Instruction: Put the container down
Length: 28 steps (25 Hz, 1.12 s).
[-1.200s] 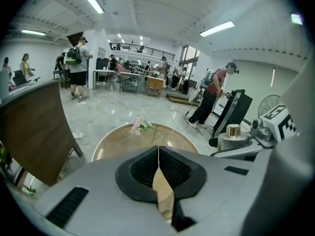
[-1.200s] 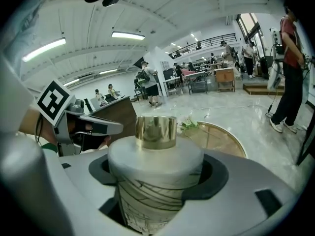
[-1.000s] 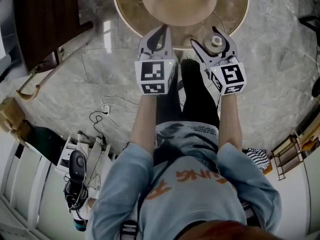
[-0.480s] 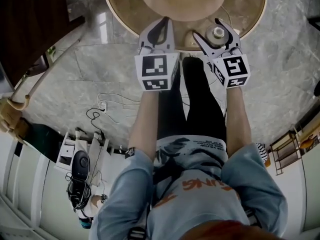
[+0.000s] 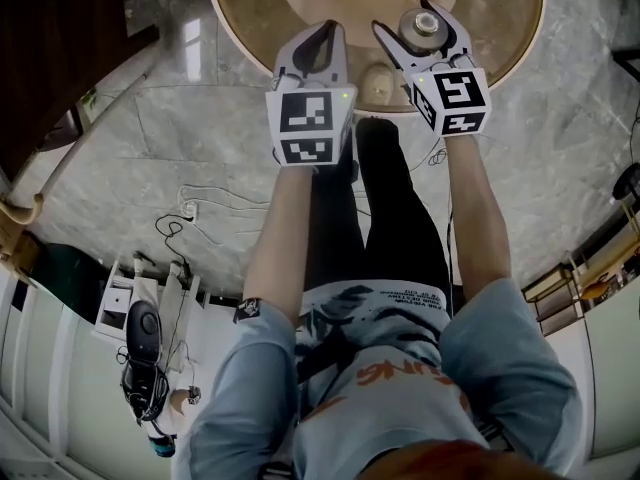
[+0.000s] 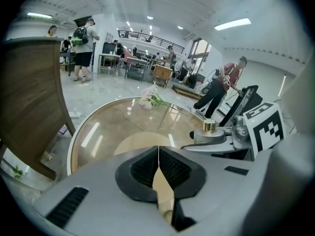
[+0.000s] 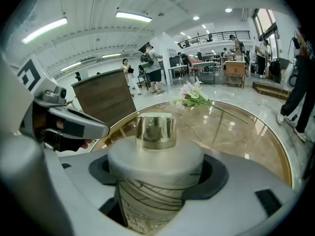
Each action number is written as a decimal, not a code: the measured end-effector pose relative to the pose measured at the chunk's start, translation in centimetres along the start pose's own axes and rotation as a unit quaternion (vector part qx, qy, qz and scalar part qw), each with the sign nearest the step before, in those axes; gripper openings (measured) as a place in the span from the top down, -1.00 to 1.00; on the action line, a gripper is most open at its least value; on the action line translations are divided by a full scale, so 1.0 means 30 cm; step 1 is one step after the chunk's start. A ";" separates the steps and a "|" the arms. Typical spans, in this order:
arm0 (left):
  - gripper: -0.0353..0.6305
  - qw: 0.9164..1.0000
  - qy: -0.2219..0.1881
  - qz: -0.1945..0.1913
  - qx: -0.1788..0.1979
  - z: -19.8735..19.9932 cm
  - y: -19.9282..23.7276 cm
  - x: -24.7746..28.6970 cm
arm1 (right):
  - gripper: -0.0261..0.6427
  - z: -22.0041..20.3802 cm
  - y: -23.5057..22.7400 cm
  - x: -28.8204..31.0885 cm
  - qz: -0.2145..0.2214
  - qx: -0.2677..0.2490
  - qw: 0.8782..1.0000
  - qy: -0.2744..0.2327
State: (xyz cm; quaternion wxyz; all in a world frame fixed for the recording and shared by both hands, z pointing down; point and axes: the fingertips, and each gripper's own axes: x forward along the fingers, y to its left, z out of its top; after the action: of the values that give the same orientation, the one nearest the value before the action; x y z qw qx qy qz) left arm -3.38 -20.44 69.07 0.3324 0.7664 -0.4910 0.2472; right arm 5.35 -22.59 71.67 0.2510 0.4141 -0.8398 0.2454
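A pale, crackle-patterned container [image 7: 153, 156] with a gold knob on its lid stands upright between the jaws of my right gripper [image 7: 156, 178], which is shut on it. From the head view, the container [image 5: 418, 24] and the right gripper [image 5: 414, 30] hang over the near edge of a round glass-topped table [image 5: 495, 28]. My left gripper [image 5: 320, 46] is beside it on the left, jaws shut with nothing between them [image 6: 158, 157]. The left gripper view shows the container [image 6: 210, 132] to its right, above the tabletop [image 6: 108, 127].
A bunch of flowers [image 7: 193, 97] lies on the far side of the table. A dark wooden panel [image 5: 55, 53] stands left of the table. Cables [image 5: 200, 213] and equipment lie on the marble floor at my left. People stand far off in the hall.
Both grippers have moved forward and now reach over the table's near edge. The right one has carried the container further above the tabletop.
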 end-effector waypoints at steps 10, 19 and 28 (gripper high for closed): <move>0.80 1.000 -0.011 0.007 -0.006 0.087 0.098 0.123 | -0.15 0.122 -0.112 0.208 -0.010 -0.029 0.999 -0.027; 0.80 1.000 -0.009 0.004 0.018 0.124 0.142 0.177 | -0.15 0.165 -0.129 0.338 0.023 -0.079 0.996 -0.021; 0.80 1.000 0.005 0.009 0.011 0.085 0.149 0.169 | -0.16 0.204 -0.109 0.399 0.061 -0.077 0.995 -0.033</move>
State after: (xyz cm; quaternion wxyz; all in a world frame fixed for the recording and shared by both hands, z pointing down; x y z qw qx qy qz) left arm -5.33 -26.67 72.15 0.3239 0.7645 -0.4934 0.2593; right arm 0.32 -34.99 75.22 0.2386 0.3490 -0.8879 0.1811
